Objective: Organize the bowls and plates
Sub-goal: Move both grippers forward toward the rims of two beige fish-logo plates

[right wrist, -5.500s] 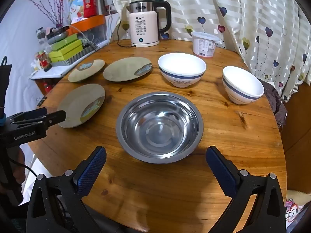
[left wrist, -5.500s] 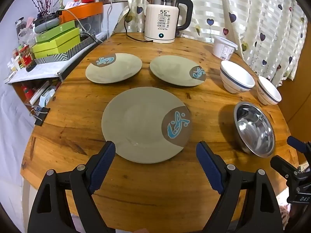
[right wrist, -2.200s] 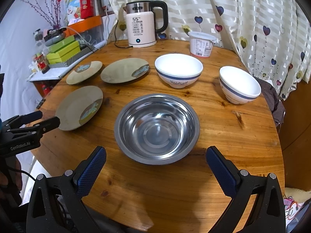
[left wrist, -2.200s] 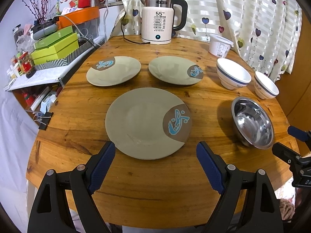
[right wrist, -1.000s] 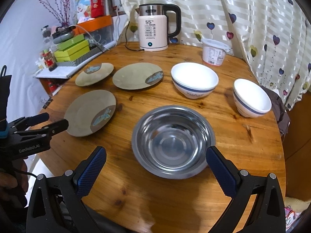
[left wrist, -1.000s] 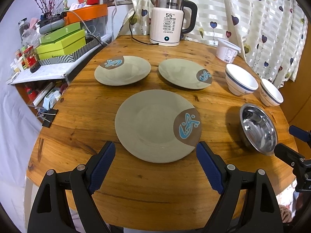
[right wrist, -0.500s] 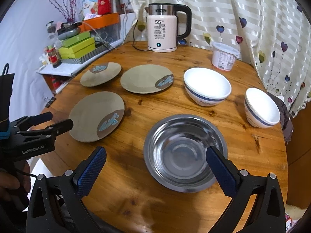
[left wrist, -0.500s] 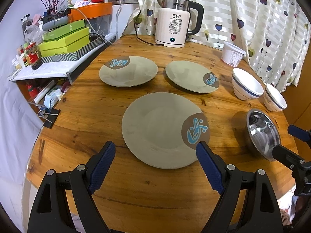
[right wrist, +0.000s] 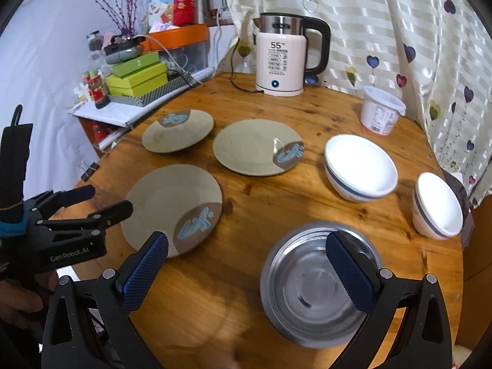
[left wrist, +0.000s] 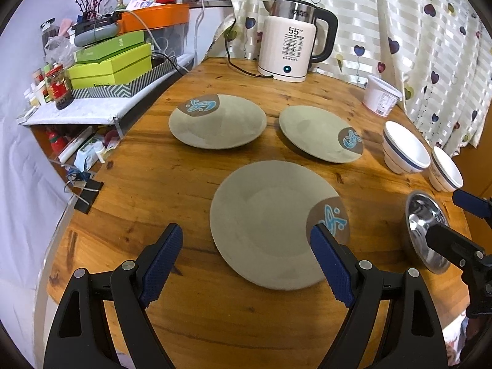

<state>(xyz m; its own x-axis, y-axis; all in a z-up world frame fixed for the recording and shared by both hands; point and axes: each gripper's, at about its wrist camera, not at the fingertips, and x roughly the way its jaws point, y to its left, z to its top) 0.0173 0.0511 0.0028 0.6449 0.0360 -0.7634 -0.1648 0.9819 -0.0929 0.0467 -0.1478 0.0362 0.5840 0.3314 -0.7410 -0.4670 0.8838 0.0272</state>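
**Both grippers spread above the table, nothing gripped yet**

The step in hand is judged to be the approach to a first pick, most likely the near plate [left wrist: 270, 221], which lies flat at lower centre of the left wrist view. A flat plate is best taken at its rim: one finger is slid under the near edge and the other brought down on top, so the glazed surface is not scraped along the wooden table [left wrist: 172, 190]. The lift should be kept level before it is stacked on another plate.

The left gripper [left wrist: 246, 261] is held with its jaws wide apart, empty, just short of that plate's near edge. The right gripper [right wrist: 246, 272] is likewise spread and empty, its right finger seen over the steel bowl [right wrist: 319, 289] at lower right of the right wrist view.

Two more plates [left wrist: 216, 121] lie at mid-frame, apart from each other. Two white bowls [right wrist: 361, 166] sit at the right, near the curtain.
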